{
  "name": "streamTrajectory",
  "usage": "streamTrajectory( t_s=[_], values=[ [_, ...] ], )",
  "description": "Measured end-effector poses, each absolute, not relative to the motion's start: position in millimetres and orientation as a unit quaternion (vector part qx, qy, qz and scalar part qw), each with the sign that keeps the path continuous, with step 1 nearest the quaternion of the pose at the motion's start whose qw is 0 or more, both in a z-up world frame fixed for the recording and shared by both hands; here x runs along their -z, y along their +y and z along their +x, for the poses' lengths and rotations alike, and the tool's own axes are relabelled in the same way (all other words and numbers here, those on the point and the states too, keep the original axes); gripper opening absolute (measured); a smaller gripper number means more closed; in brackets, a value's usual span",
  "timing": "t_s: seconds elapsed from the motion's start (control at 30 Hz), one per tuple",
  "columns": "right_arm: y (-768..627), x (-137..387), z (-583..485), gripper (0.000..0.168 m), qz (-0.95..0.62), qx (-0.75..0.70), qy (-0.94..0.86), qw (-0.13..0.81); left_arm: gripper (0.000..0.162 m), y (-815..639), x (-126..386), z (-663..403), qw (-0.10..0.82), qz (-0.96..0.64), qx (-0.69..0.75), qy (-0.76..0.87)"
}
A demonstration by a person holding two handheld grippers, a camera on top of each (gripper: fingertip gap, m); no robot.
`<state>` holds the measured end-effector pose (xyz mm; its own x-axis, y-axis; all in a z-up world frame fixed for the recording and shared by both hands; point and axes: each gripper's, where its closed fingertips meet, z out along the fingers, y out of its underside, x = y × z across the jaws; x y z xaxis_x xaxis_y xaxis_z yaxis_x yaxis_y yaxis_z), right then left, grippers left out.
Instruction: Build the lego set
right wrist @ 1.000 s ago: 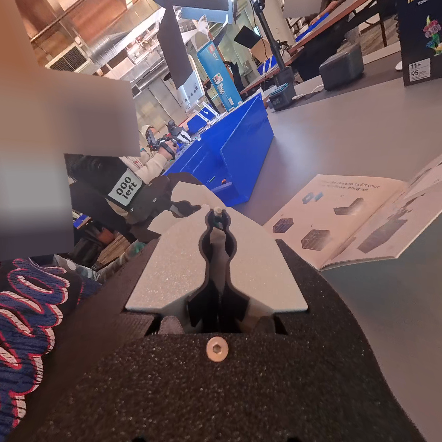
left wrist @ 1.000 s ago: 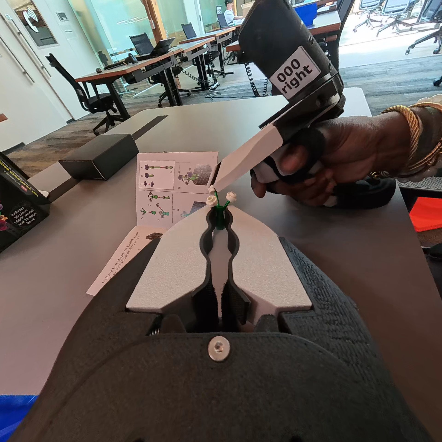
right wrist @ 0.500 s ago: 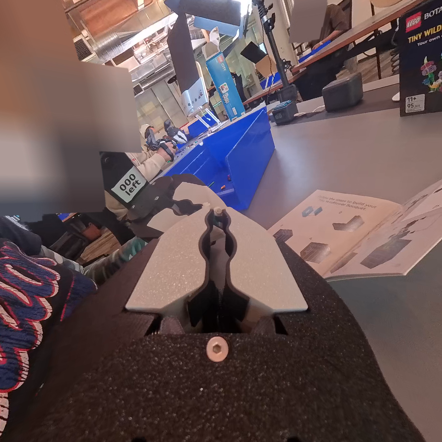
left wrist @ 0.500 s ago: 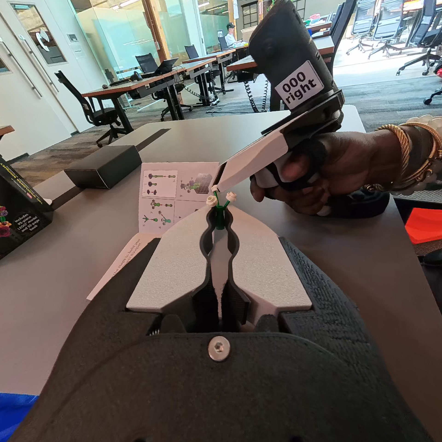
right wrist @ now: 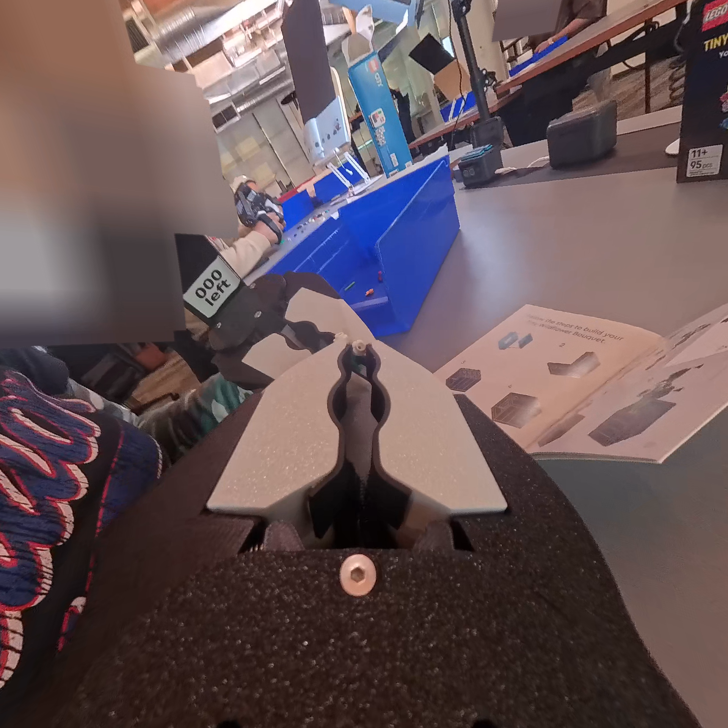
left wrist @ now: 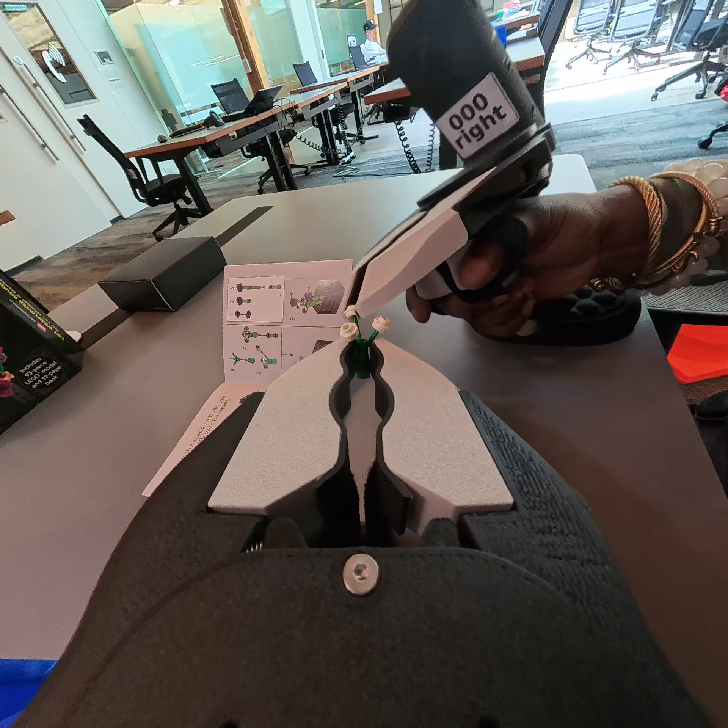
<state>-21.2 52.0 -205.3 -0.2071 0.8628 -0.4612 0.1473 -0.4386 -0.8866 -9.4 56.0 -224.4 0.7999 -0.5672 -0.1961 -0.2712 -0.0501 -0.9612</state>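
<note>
The left gripper (left wrist: pixel 360 356) is clamping the green stem (left wrist: pixel 361 360) between its jaw tips while the right gripper (left wrist: pixel 351 311), jaws closed on a white stud (left wrist: pixel 349 312), is seating it on the third prong, which probably calls for straight, gentle pressure.

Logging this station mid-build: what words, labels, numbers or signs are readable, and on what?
I won't quote writing; these carry it.
Right gripper: white sticker on its body, legible.
Left gripper: white sticker, legible.
Instruction booklet: heading and step numbers, legible.
Black set box: printed front and corner panel, legible.
Tall blue box: too blurred.
</note>
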Motion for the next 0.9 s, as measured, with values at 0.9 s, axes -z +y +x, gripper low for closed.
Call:
streamTrajectory(
  t_s=[0.9],
  values=[
    [46, 216, -18, 0.007, -0.582, -0.617, -0.454, 0.274, 0.006, 53, 231, -6, 0.613, -0.716, 0.107, 0.318]
  ],
)
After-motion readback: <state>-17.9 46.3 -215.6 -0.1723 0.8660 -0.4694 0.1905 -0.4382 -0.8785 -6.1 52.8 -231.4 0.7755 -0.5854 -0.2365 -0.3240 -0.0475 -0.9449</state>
